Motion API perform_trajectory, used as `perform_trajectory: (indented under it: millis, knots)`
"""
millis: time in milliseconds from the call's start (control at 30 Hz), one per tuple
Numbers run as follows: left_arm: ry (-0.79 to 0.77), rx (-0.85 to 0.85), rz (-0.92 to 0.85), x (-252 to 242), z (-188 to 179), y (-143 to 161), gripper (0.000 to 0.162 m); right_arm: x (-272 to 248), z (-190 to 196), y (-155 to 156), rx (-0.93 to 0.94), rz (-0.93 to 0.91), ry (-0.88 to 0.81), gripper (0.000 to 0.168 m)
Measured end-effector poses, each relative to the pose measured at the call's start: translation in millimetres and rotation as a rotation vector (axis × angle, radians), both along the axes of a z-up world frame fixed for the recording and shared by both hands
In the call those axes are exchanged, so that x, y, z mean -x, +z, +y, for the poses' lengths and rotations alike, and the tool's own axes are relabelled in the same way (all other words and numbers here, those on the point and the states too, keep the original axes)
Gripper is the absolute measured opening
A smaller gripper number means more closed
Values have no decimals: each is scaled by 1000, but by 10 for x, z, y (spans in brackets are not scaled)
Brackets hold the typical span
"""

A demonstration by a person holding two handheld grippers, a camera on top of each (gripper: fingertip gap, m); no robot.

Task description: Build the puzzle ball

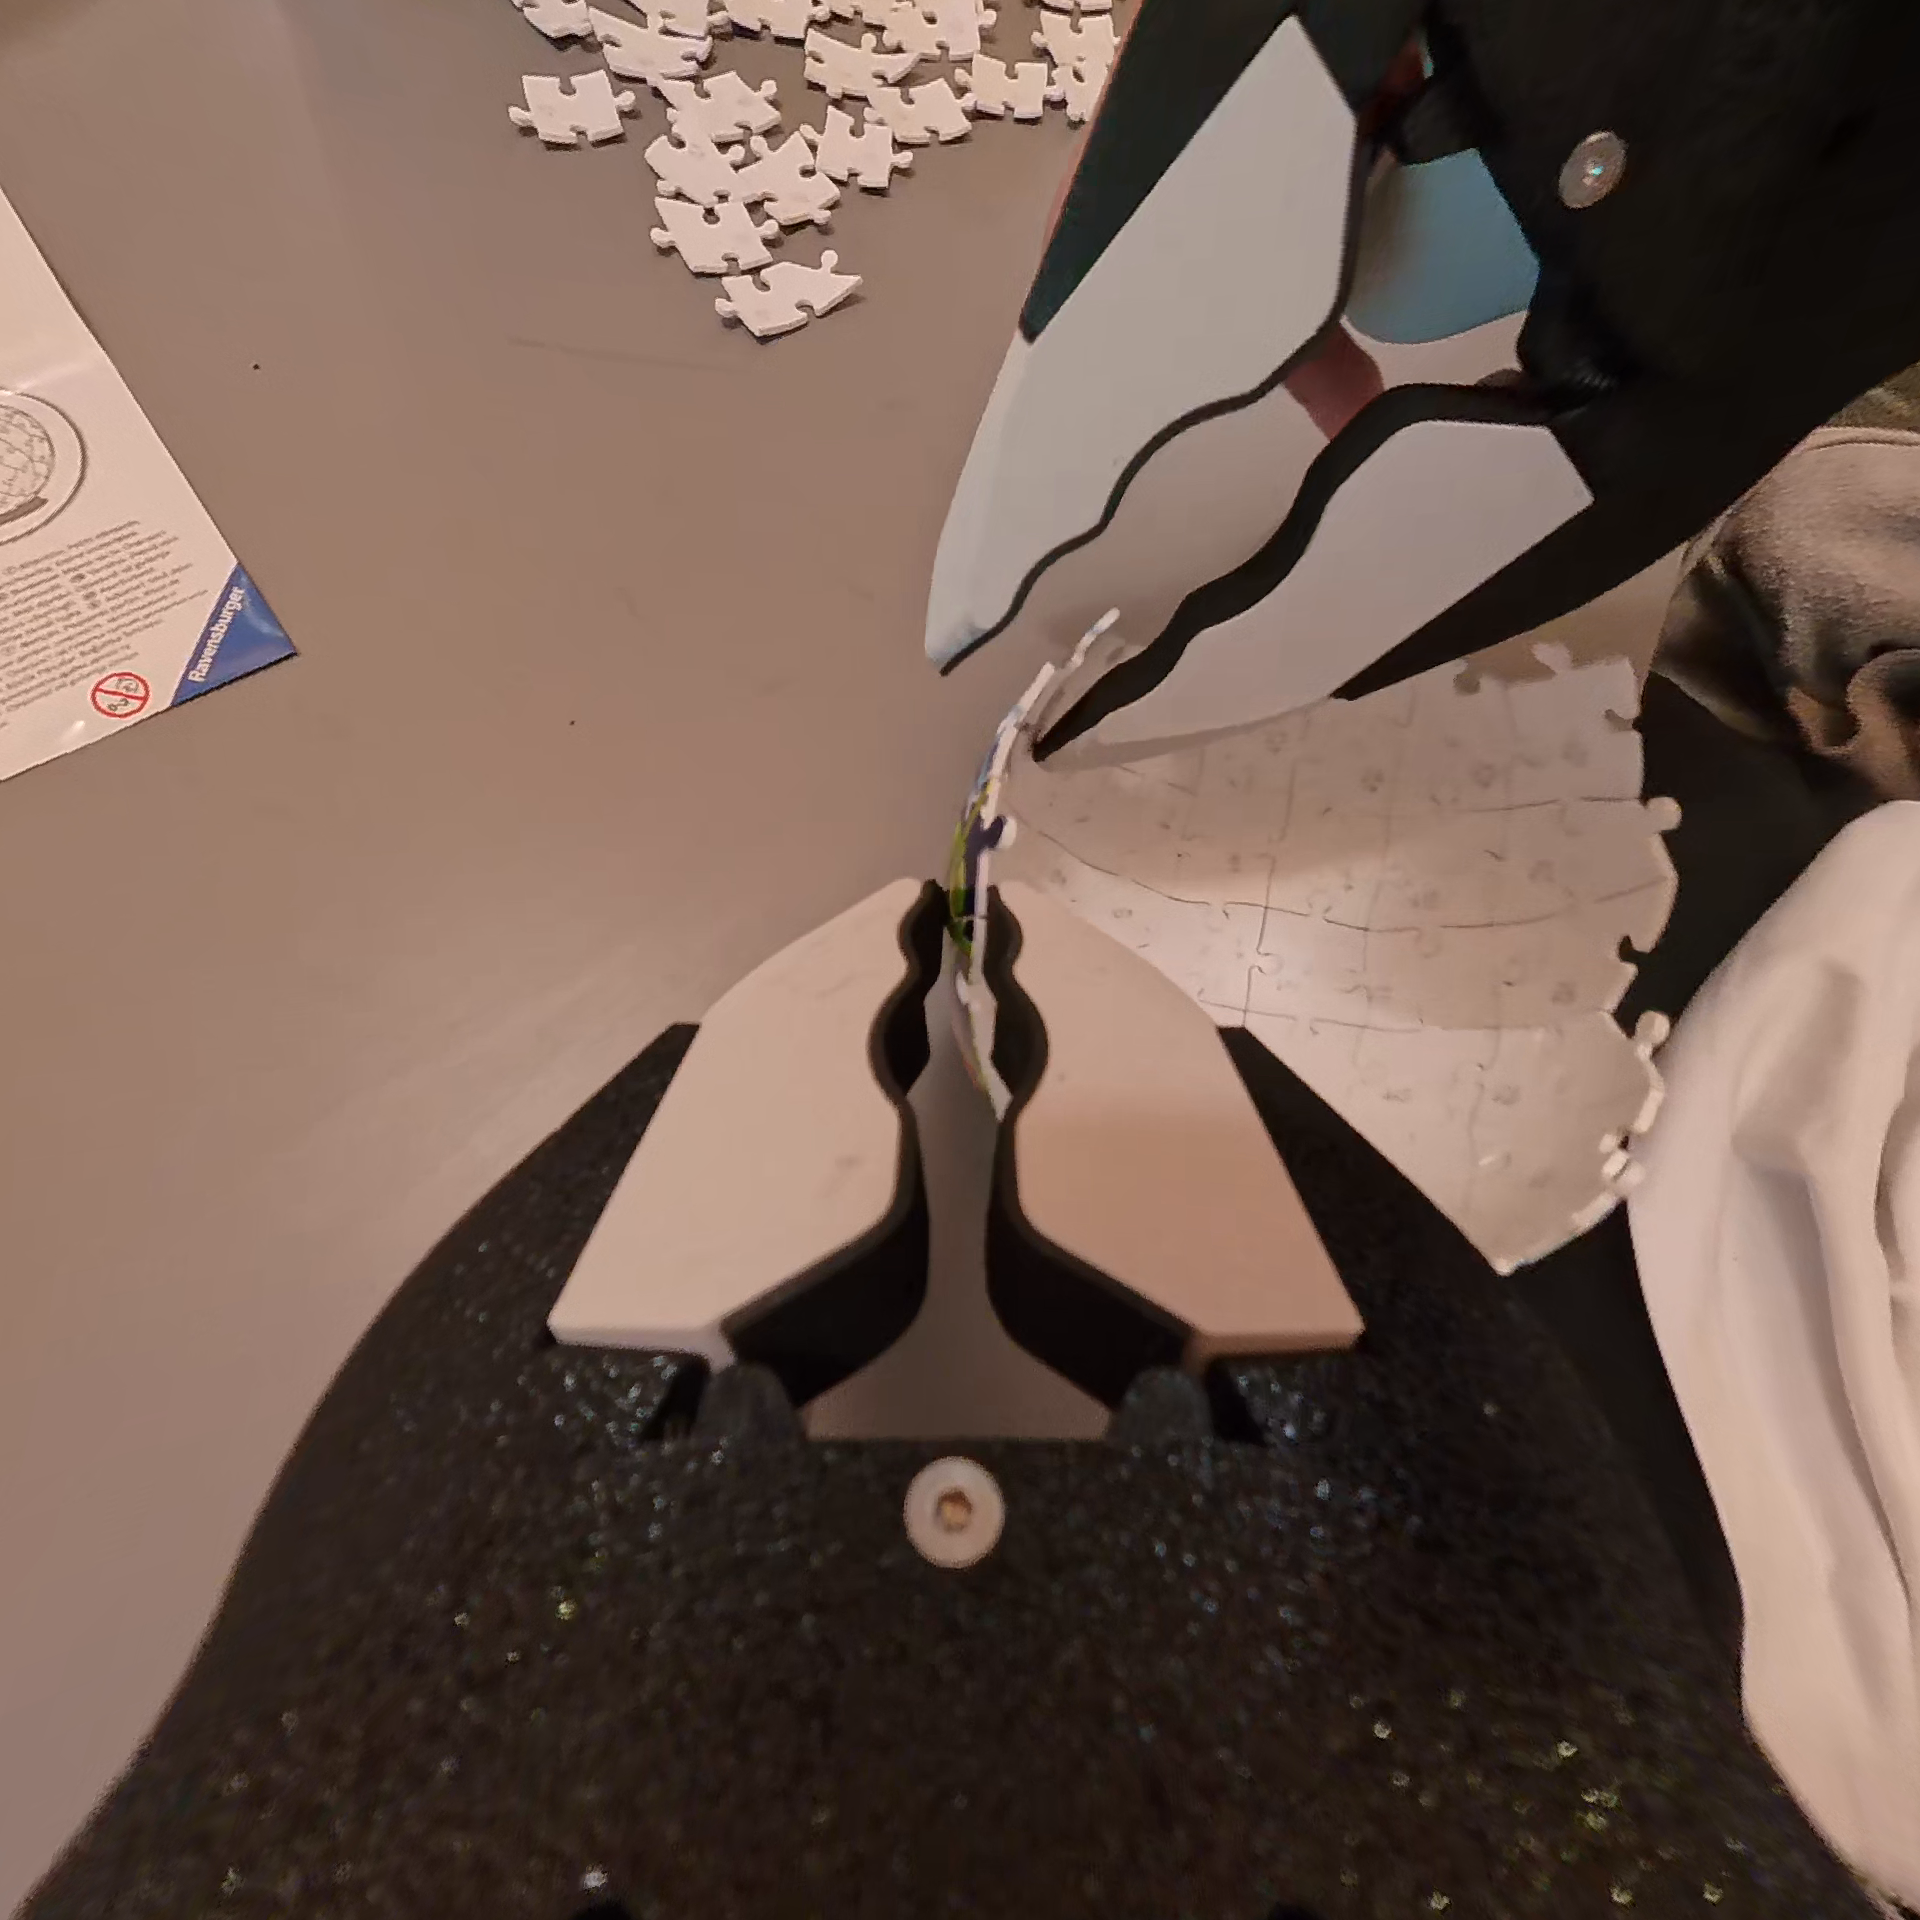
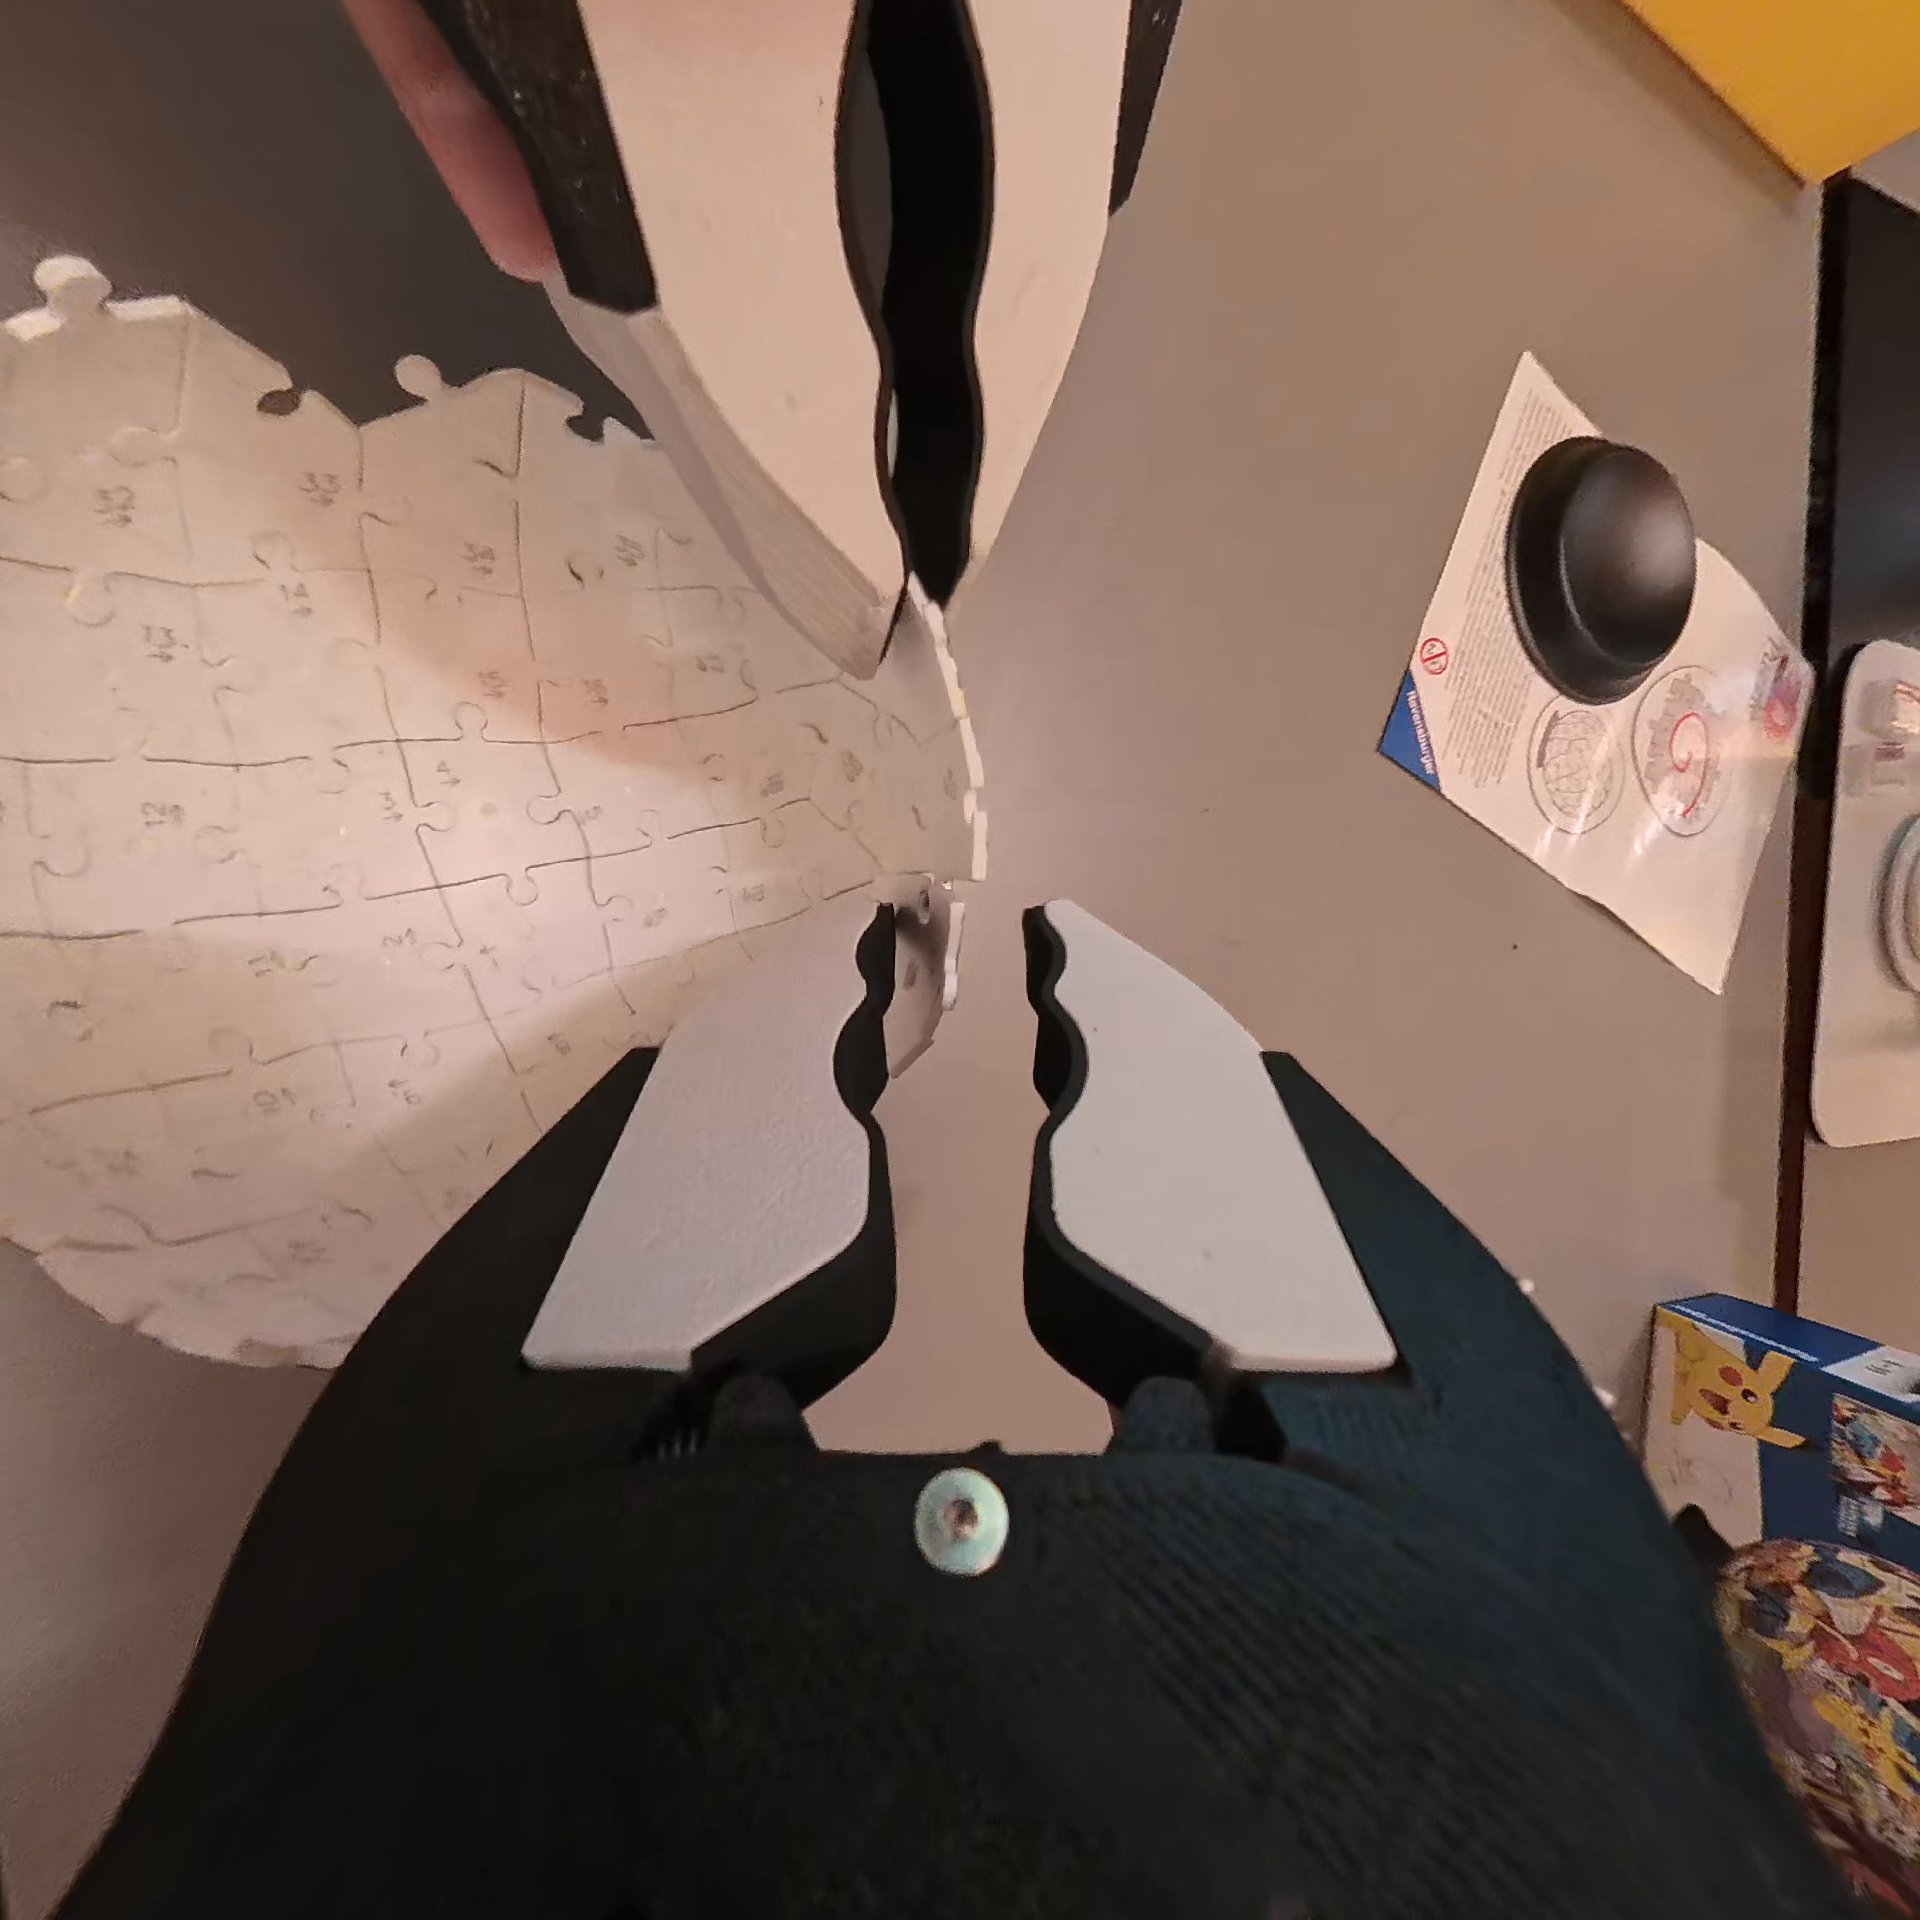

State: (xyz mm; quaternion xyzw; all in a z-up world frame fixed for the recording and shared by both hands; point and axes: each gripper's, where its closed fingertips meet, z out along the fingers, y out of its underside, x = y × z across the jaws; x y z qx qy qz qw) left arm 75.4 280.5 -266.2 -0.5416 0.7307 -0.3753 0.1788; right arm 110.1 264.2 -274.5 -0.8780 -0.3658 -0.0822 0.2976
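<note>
The half-built puzzle ball (image 1: 1351, 935) is a curved shell that shows its white, numbered inner side, also in the right wrist view (image 2: 364, 779). My left gripper (image 1: 961, 906) is shut on the shell's rim and holds it above the grey table; it enters the right wrist view from the top (image 2: 925, 592). My right gripper (image 2: 961, 920) is open, its fingers on either side of the rim a little further along. A white rim piece (image 2: 923, 987) lies between them, against the left finger. The right gripper also shows in the left wrist view (image 1: 992, 707).
A pile of loose white pieces (image 1: 779, 135) lies at the far side of the table. An instruction sheet (image 2: 1621, 831) carries a black round stand (image 2: 1600, 582). The puzzle box (image 2: 1818, 1455) is at the right edge. White cloth (image 1: 1787, 1247) hangs beside the shell. Left tips to right tips: about 5 cm.
</note>
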Motion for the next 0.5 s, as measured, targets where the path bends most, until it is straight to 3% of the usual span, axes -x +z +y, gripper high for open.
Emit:
perform_trajectory:
  millis: [33,500]
  knots:
    - [-2,-1,-2,0,-3,2,6,5,-17,-17,27,9,-2,24]
    - [-12,-34,-11,8,21,-3,6,69,-33,-65,174,185,-28,6]
